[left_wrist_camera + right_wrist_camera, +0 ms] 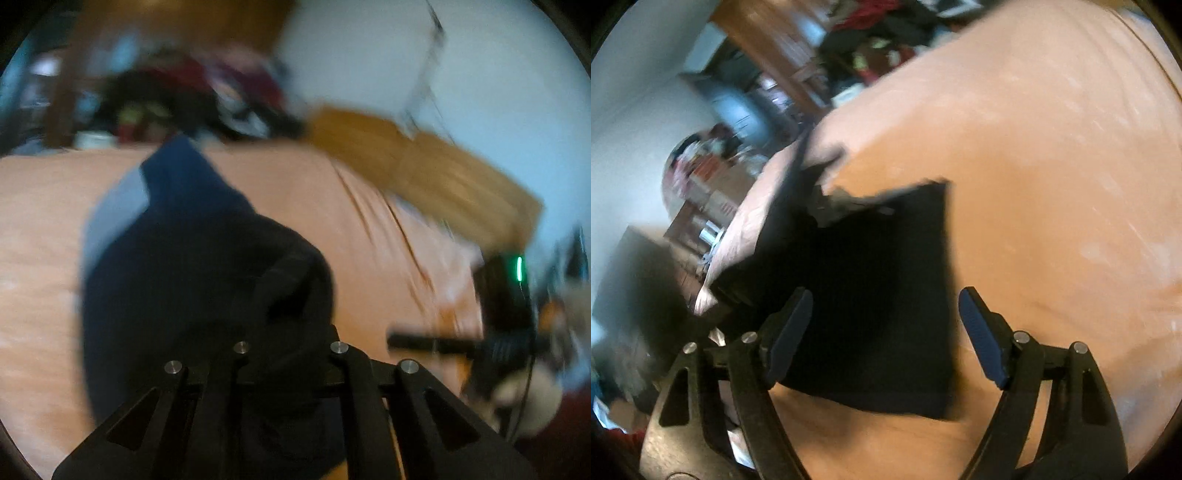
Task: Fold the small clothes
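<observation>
Mostly blur in both views, but the essentials read. One dark navy garment point(882, 295) lies on a peach-covered bed point(1052, 184); from the right wrist view it sits flat as a rough rectangle, one end ragged and bunched toward the bed's edge. Left tool point(284, 332): fingertips buried in a raised hump of the cloth point(207, 258), so it looks clamped on the garment, though the pads themselves are hidden. Right tool point(886, 321): fingers point(982, 332) wide apart, nothing between them but the garment below; cannot tell whether the tips touch the fabric. Handling, as a judgement: soft, light, limp knit, no stiffness to speak of; it will drape and drag rather than hold a shape, and the bedcover underneath may ruck with it. Not fragile, not slippery. Best hold is at a corner or along a straight hem, pinching a single layer edge so the fold lands square; the near corner under the right tool looks the cleanest point. Count: one garment in work, two tools, one bed. A heap of mixed clothes point(886, 33) lies beyond the bed, too smeared to count. Wooden furniture behind, unclear.
</observation>
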The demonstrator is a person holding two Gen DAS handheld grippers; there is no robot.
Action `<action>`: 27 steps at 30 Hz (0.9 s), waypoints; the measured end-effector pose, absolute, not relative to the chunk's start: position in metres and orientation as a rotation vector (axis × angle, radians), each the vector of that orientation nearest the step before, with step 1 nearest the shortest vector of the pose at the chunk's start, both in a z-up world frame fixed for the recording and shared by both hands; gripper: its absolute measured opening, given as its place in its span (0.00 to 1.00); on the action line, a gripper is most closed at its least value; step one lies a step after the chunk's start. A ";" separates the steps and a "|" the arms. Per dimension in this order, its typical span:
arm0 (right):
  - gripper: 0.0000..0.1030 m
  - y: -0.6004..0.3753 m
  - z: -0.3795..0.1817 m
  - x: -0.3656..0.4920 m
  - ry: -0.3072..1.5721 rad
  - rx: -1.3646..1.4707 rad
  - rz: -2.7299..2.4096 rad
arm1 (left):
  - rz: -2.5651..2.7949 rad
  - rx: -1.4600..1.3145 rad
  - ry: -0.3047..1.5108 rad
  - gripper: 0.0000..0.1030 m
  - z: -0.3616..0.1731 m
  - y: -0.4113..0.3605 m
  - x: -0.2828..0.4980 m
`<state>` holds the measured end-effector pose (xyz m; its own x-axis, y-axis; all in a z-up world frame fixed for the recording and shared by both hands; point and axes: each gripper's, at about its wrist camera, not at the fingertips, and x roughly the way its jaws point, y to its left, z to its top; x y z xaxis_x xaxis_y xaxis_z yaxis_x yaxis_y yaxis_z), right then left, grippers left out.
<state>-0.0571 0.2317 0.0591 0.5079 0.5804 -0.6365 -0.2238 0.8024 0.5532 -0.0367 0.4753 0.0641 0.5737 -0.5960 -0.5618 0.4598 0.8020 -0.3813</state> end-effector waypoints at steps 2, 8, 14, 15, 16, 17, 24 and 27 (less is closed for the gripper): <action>0.78 0.216 0.046 -0.061 0.944 0.461 0.480 | -0.609 -0.156 0.915 0.10 0.006 0.449 -0.025; 0.78 0.208 0.038 -0.058 0.950 0.512 0.535 | -0.603 -0.109 0.930 0.11 0.005 0.444 -0.022; 0.79 0.224 0.031 -0.023 1.013 0.692 0.738 | -0.603 -0.143 0.799 0.10 0.048 0.446 -0.037; 0.79 0.230 0.028 -0.016 1.039 0.704 0.776 | -0.605 -0.147 0.779 0.10 0.055 0.446 -0.040; 0.80 0.239 0.026 -0.008 1.067 0.708 0.798 | -0.605 -0.142 0.758 0.10 0.062 0.445 -0.042; 0.82 0.242 0.025 -0.002 1.075 0.720 0.802 | -0.604 -0.135 0.742 0.10 0.070 0.445 -0.044; 0.64 0.262 0.001 0.042 1.155 0.877 0.872 | -0.635 -0.099 0.760 0.10 0.075 0.438 -0.051; 0.13 0.261 -0.002 0.039 1.189 0.840 0.863 | -0.656 -0.080 0.774 0.10 0.068 0.430 -0.050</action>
